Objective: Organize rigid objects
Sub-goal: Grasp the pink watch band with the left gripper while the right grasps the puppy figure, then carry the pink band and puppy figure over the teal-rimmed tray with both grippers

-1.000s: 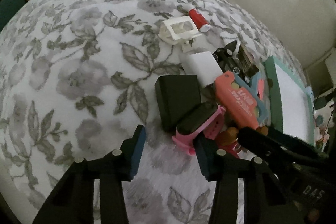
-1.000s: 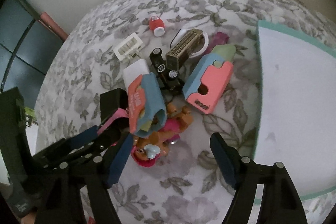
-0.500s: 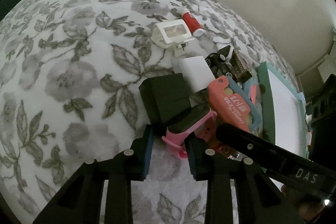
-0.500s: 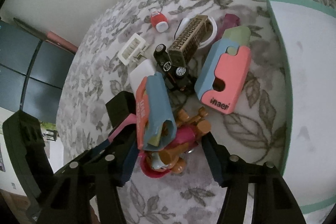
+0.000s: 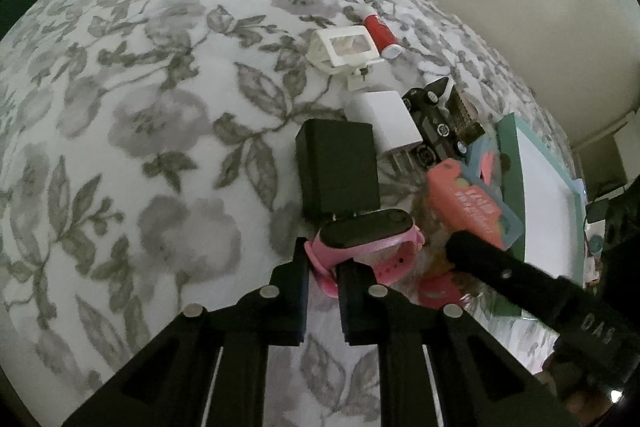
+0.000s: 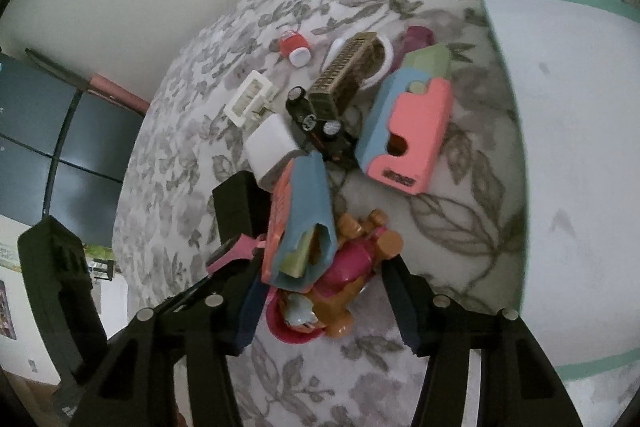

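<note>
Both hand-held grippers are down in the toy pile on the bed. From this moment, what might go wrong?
1. The left hand-held gripper has just closed on the pink watch by its strap edge only; it may swing or slip when lifted.
2. The right hand-held gripper, jaws just narrowed, straddles the brown figure, and the blue-and-coral case leans over it; lifting could topple or drag the case.
3. Both grippers work side by side and may collide.

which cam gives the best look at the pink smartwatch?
Left wrist. The pink smartwatch sits centre frame, black face and strap in full view, with the left gripper shut on the strap's end. The right wrist view shows only a pink sliver of it beside the black box, behind the blue-and-coral case.
</note>
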